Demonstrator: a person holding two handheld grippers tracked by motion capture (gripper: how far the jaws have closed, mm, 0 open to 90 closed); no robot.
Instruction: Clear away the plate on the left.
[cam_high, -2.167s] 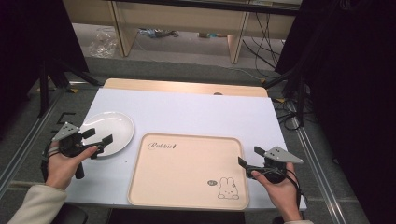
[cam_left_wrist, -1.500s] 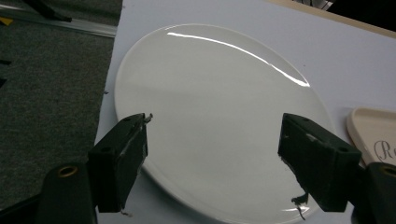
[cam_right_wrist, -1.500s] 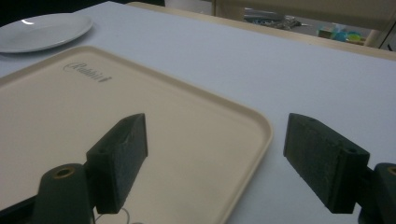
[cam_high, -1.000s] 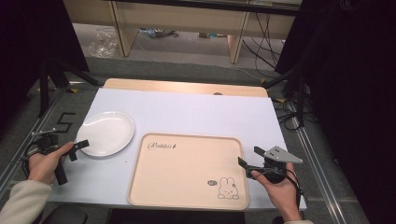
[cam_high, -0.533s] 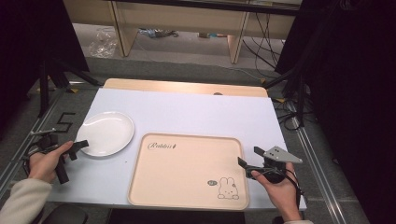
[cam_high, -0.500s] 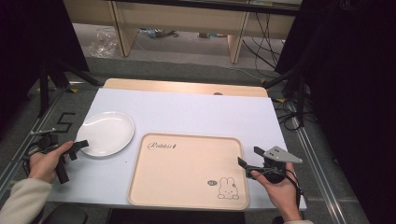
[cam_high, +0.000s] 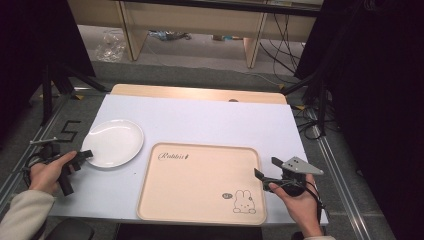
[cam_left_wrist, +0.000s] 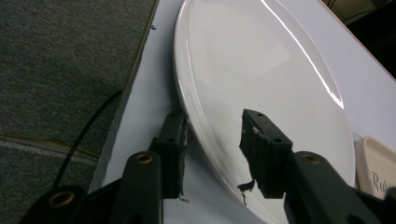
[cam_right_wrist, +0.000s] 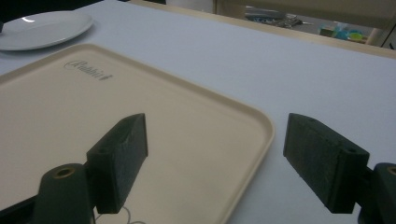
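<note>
closing on the plate rim at the tabletop's edge

while my left hand-held gripper (cam_left_wrist: 212, 144) straddles the near rim of the white plate (cam_high: 114, 142), its jaws have just been closing, one pad under the rim and one over the inside face, with a sliver of gap on the upper side, so i judge it not yet clamped. the plate lies flat on the tabletop (cam_high: 210, 117) at about 9 o'clock, just beside the cream tray (cam_high: 200, 182) and close to the left edge. my right hand-held gripper (cam_right_wrist: 215, 163) hangs with its jaws wide apart over the tray's corner at 4 o'clock, holding nothing.

what worries me is the grip. the rim is thin, glossy and sloped, so the pads could slide off as they squeeze and flick the plate sideways. with the edge of the tabletop so near, a skid toward 9 o'clock could send it to the floor. lifting from one point on the rim would also let the far side droop and twist out of the pads. a bite too shallow would cause all three.
</note>
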